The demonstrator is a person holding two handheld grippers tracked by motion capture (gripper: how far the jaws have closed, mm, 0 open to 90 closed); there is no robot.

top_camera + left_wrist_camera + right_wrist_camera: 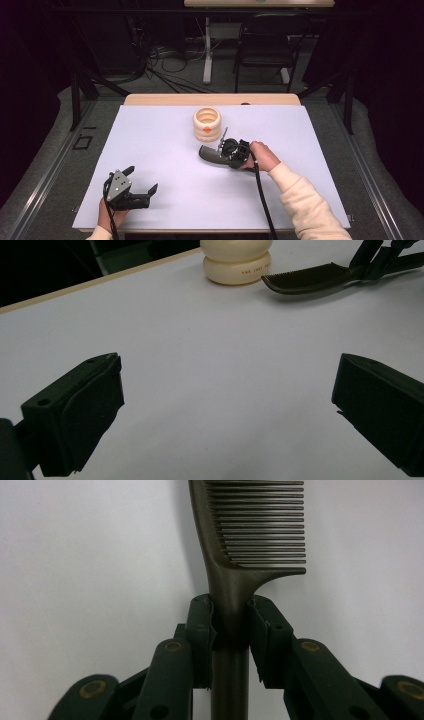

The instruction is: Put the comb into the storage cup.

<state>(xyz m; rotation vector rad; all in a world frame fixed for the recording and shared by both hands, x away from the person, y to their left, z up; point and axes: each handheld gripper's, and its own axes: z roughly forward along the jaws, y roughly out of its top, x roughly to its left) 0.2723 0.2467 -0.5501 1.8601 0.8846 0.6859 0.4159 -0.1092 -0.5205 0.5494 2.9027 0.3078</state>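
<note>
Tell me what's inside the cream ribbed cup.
The cream ribbed cup looks empty as far as its pale inner wall shows from above; its bottom is hidden by the rim.

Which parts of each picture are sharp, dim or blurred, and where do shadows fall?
High view: white table evenly lit, dark surround, soft overall. Left gripper view: the near left gripper looks soft, and the comb casts a shadow on the table. Right gripper view: the right gripper and comb teeth are sharp, with a faint shadow left of the handle.
</note>
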